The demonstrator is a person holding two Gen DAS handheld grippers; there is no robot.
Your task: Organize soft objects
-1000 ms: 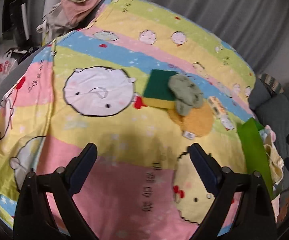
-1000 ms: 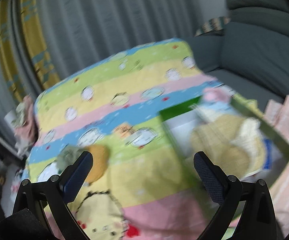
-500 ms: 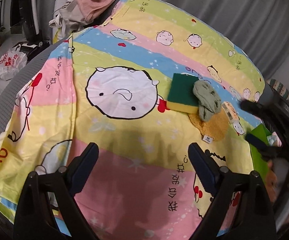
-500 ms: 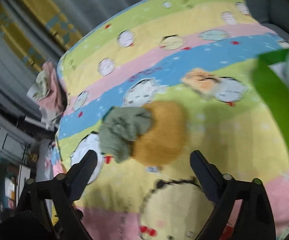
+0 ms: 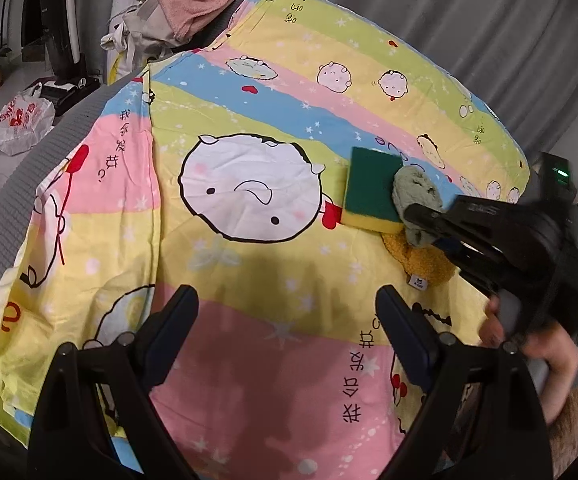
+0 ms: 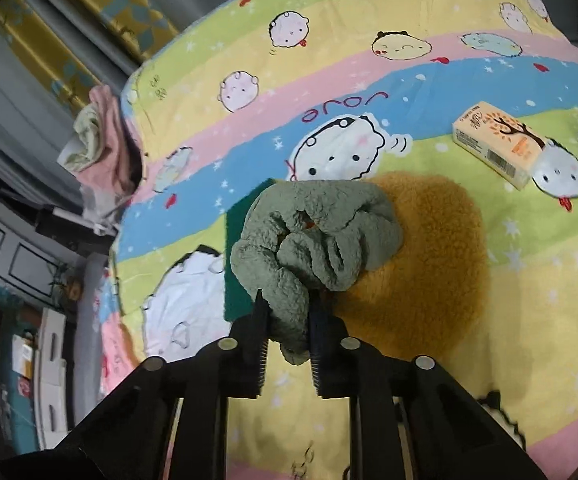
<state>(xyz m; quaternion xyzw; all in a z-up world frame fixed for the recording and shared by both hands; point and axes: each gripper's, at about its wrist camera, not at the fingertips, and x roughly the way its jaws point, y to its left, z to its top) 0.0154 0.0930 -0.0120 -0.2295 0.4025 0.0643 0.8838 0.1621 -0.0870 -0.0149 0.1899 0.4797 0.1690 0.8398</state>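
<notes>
Pickup step: right claw [image 6: 287, 312] is pinched tight on green cloth [image 6: 317, 236] atop orange pad [image 6: 429, 264] & sponge [image 5: 373, 188], left claw [image 5: 287, 328] wide open w/ nothing; next, prob lift it clear.

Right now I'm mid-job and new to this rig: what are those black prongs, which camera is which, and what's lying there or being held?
There is no robot arm. A person holds a two-finger clamp in each hand, and each carries a fisheye camera that looks out along its own prongs.

In the left wrist view, the left gripper hovers over the cartoon bedsheet with its jaws wide open and nothing in them.

In the right wrist view, the right gripper has its jaws shut on a crumpled green cloth.

That cloth lies partly on a green and yellow sponge and a fuzzy orange pad. A tissue packet lies farther off on the sheet.
</notes>
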